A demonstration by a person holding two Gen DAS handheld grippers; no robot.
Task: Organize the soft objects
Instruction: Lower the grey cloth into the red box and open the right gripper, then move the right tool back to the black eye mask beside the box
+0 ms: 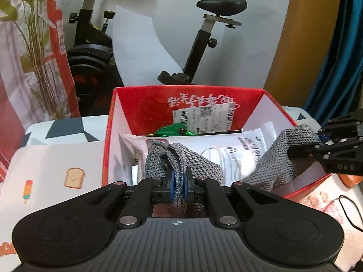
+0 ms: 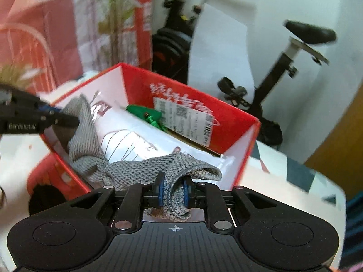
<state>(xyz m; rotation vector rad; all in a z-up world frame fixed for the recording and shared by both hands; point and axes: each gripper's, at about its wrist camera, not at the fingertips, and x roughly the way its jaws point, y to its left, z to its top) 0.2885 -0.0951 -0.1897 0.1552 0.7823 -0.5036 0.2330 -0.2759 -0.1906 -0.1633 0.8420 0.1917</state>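
Observation:
A grey knitted cloth (image 1: 204,165) hangs stretched over the open red box (image 1: 267,95), held at both ends. My left gripper (image 1: 179,188) is shut on one bunched end of the cloth at the box's near wall. My right gripper (image 2: 173,192) is shut on the other end (image 2: 179,176). In the left wrist view the right gripper (image 1: 317,145) reaches in from the right edge. In the right wrist view the left gripper (image 2: 59,119) reaches in from the left. The cloth (image 2: 90,154) sags onto a white plastic packet (image 2: 140,136) inside the box (image 2: 236,122).
The box also holds a green item (image 1: 177,131) at its far wall, under a barcode label (image 1: 204,117). The box stands on a white patterned surface (image 1: 56,158). An exercise bike (image 1: 204,45), a plant (image 1: 38,45) and a wooden panel (image 1: 306,34) stand behind.

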